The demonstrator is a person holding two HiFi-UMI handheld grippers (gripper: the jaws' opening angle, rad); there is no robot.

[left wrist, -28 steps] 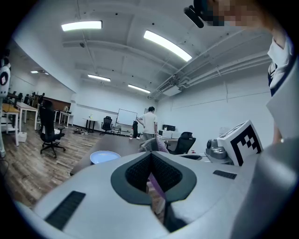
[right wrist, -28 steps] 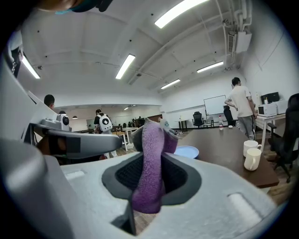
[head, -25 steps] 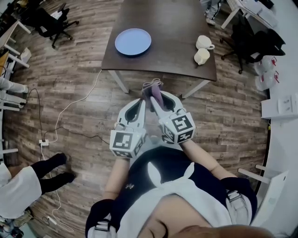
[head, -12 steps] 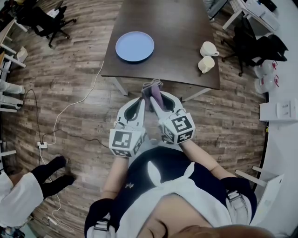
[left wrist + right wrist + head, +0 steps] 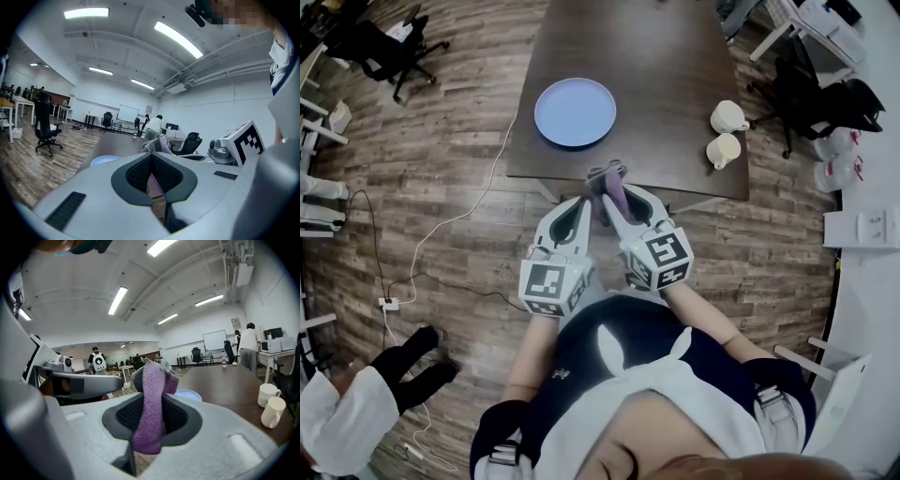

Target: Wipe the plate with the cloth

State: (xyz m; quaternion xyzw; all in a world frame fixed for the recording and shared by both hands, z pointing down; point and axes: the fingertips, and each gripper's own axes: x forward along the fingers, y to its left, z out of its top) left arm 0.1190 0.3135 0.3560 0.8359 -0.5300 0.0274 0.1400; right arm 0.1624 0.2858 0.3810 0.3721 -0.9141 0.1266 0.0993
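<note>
A round blue plate (image 5: 575, 112) lies near the front left of a dark brown table (image 5: 656, 66); it also shows in the left gripper view (image 5: 104, 160) and the right gripper view (image 5: 188, 394). My right gripper (image 5: 614, 194) is shut on a purple cloth (image 5: 610, 178), which sticks up from between the jaws (image 5: 152, 404). Close on its left, my left gripper (image 5: 585, 202) has its jaws together with nothing in them (image 5: 151, 155). Both grippers are held in front of the body, short of the table's near edge and apart from the plate.
Two cream mugs (image 5: 728, 117) (image 5: 723, 150) stand at the table's front right. Office chairs stand at the upper left (image 5: 389, 42) and at the right (image 5: 820, 94). A white cable (image 5: 441, 225) runs over the wood floor. A person's legs (image 5: 412, 366) show at the lower left.
The table, plate and mugs have slid lower in the head view, nearer to the grippers. Both grippers keep the same pose in front of the body, the cloth still held.
</note>
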